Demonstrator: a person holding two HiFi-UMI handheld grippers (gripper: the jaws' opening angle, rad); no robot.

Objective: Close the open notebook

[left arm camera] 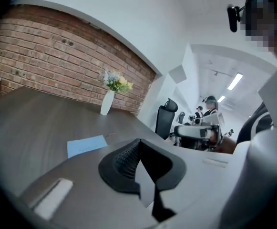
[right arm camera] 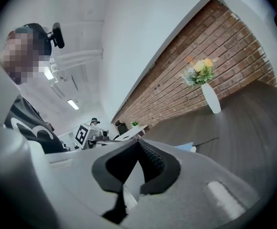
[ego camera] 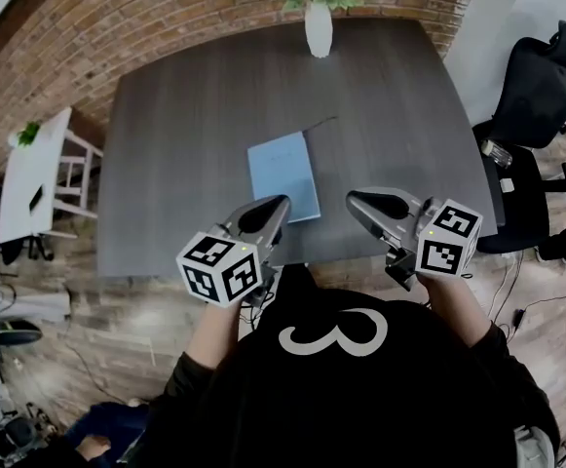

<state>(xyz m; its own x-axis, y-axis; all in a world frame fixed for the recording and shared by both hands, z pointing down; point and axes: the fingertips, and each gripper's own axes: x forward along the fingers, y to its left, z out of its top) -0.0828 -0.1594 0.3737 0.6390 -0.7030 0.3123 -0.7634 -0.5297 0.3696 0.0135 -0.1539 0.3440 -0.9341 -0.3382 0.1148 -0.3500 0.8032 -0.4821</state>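
A light blue notebook (ego camera: 283, 175) lies flat on the dark table (ego camera: 185, 164) with only its blue cover showing, so it looks closed. A thin dark cord (ego camera: 320, 125) runs from its far right corner. My left gripper (ego camera: 282, 204) hovers just off the notebook's near left corner, jaws together and holding nothing. My right gripper (ego camera: 352, 200) hangs to the right of the notebook's near edge, also shut and empty. The left gripper view shows the notebook (left arm camera: 86, 145) beyond the closed tips (left arm camera: 138, 142). In the right gripper view only a blue sliver of the notebook (right arm camera: 186, 148) shows past the tips (right arm camera: 139, 142).
A white vase with flowers (ego camera: 319, 25) stands at the table's far edge. A black office chair (ego camera: 536, 115) sits at the right, a white side table (ego camera: 34, 169) at the left. A brick wall (left arm camera: 57, 61) runs behind the table. The near table edge is under my grippers.
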